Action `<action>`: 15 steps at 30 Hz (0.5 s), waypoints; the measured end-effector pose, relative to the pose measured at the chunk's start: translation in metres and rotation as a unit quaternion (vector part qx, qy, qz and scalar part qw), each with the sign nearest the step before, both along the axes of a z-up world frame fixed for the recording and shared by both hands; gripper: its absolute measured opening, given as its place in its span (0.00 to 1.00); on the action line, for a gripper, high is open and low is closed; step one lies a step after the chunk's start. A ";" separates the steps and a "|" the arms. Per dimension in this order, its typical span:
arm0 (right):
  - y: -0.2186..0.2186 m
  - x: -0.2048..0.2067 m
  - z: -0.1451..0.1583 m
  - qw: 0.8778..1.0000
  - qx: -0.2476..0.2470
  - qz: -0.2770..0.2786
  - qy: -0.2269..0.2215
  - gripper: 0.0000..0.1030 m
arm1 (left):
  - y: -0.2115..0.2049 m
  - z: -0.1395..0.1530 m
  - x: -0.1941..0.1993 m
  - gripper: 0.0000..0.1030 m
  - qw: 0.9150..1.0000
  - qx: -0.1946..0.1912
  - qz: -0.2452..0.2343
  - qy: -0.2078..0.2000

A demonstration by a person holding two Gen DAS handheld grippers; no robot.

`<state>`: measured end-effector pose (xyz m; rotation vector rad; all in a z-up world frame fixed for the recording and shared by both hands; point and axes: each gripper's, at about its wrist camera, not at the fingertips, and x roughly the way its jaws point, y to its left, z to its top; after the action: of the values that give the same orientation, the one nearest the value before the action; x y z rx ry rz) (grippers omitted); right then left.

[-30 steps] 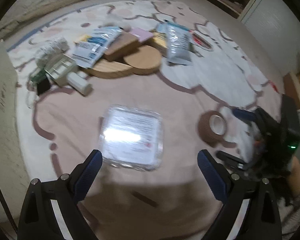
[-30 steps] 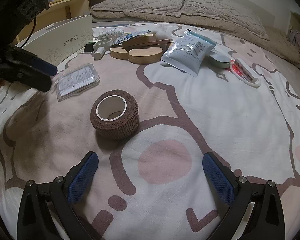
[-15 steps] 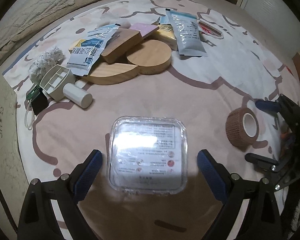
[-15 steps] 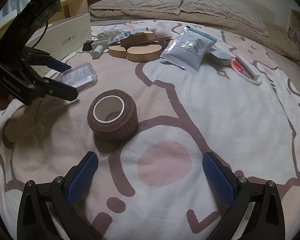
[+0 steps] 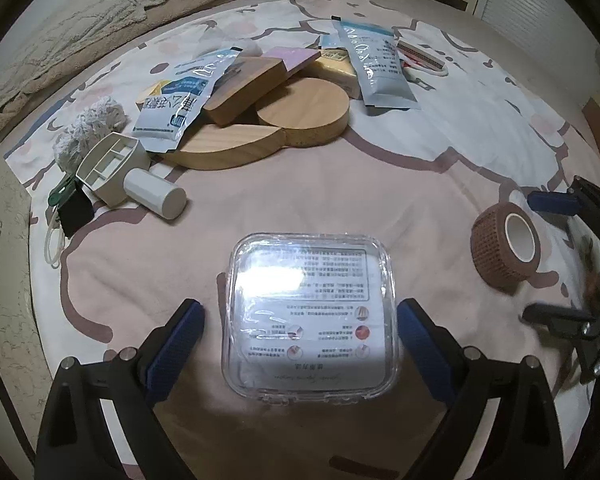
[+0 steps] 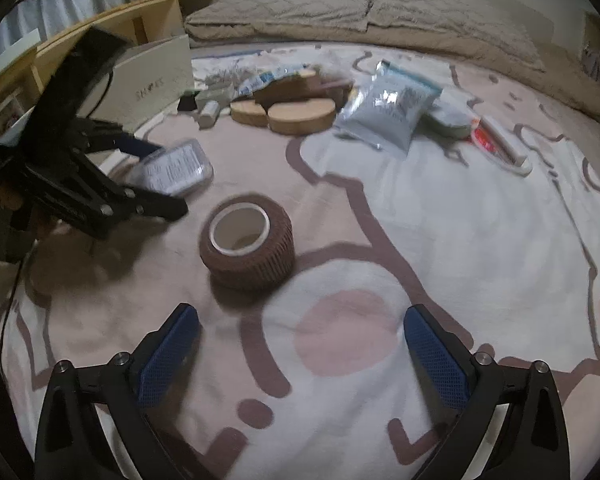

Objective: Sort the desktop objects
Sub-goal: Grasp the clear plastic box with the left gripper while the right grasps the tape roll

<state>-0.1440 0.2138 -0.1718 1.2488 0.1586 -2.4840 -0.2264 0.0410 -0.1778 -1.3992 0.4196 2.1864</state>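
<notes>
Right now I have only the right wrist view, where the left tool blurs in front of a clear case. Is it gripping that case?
Observer: No. In the left wrist view the clear case lies flat between the left tool's wide-open pads. A gap shows at the left-hand pad, and the other pad stands close beside the case's edge.
Operator: Which face of the case is up?
Observer: A printed sheet with lines of text and small pictures faces up under the clear plastic.
Operator: Is anything small tucked near the shoe box?
Observer: Yes, a small green piece lies against a black clip close to the shoe box.
</notes>
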 end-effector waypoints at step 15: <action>-0.028 -0.025 0.015 0.999 -0.022 0.028 -0.010 0.72 | 0.003 -0.002 -0.003 0.98 1.000 -0.012 0.005 -0.025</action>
<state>-0.1688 0.1860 -0.1563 1.2343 0.1301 -2.4134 -0.2290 0.0442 -0.1800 -1.4687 0.4222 2.1553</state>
